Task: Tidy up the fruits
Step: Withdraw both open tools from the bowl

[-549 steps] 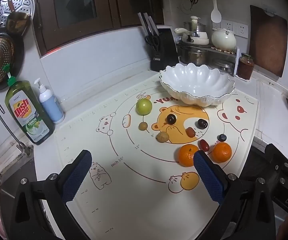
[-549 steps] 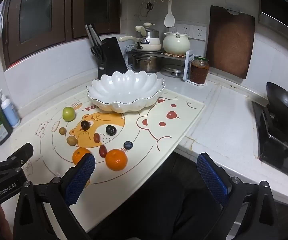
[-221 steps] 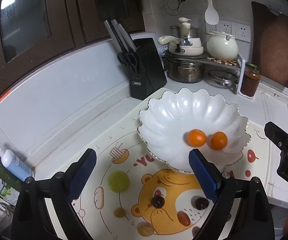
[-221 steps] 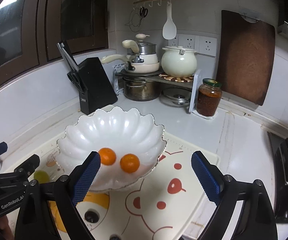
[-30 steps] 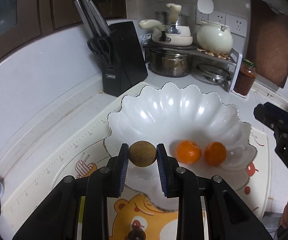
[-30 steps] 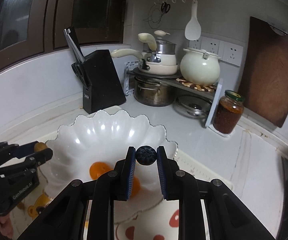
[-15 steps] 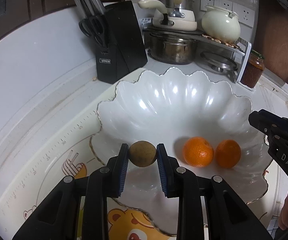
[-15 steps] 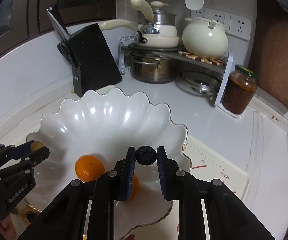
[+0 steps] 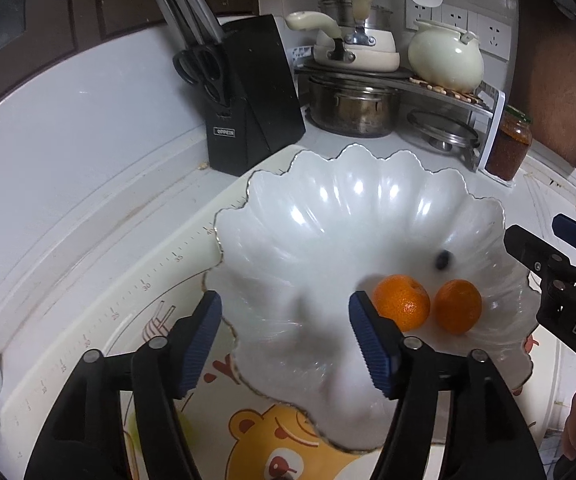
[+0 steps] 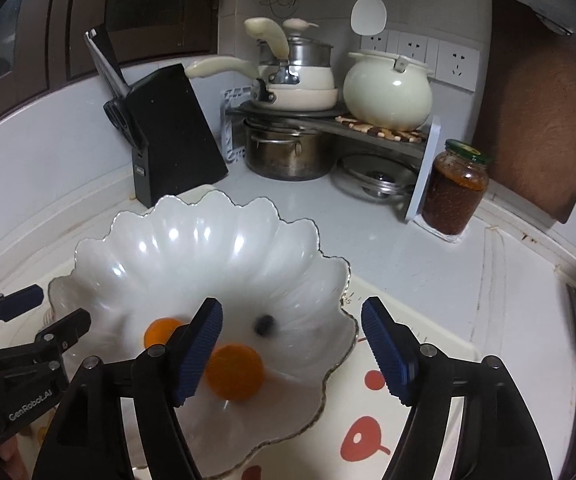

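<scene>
Tongs [image 9: 285, 338] agape, dropped fruit [image 9: 308, 320] blurred

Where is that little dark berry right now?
The dark berry is inside the white scalloped bowl, blurred, just beyond the two oranges; in the left wrist view it shows right of centre, near the right-hand orange.

Left claw [image 9: 283, 340] angled down, jaws just opened, nothing between the blue pads. Right claw [image 10: 292, 348] angled down too, jaws just opened, also empty. Both side by side, close, not touching.
</scene>
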The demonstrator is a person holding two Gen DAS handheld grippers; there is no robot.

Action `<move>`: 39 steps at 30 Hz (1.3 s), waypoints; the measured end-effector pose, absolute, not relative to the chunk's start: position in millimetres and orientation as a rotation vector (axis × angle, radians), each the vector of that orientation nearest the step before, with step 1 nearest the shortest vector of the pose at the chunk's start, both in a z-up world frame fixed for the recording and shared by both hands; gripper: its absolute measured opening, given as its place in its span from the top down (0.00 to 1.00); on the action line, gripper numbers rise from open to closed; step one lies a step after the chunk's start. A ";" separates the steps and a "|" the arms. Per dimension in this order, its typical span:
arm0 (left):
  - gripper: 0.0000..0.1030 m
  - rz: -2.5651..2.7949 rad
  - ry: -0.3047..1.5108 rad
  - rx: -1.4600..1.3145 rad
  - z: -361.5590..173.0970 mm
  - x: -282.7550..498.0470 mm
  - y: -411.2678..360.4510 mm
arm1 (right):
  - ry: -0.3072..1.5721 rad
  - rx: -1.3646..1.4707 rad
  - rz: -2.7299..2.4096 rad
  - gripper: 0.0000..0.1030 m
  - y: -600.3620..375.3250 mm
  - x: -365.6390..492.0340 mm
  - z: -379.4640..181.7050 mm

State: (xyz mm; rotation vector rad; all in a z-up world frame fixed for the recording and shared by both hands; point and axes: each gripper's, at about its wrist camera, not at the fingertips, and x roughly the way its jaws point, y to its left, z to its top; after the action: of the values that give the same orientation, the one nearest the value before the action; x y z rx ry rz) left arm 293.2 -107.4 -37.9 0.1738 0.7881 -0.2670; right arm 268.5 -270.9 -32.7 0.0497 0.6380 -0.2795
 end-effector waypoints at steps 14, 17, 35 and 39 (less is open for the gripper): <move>0.21 -0.199 0.739 0.182 -9.6 254.2 -83.2 | 0.585 0.081 -0.284 0.20 -248.2 230.8 -8.0; 0.21 -0.192 0.728 0.182 -3.0 244.2 -76.8 | 0.572 0.080 -0.279 0.19 -240.7 222.0 -2.1; 0.21 -0.159 0.690 0.157 22.7 198.8 -31.7 | 0.520 0.093 -0.230 0.19 -194.6 178.0 21.8; 0.21 -0.149 0.681 0.155 25.1 190.0 -22.6 | 0.516 0.097 -0.220 0.20 -186.3 170.9 23.1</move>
State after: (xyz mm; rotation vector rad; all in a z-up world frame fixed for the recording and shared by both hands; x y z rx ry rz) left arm 190.0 -22.6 25.1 0.1550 0.6805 -0.1493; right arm 170.9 -186.3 23.1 0.0970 0.5163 -0.2203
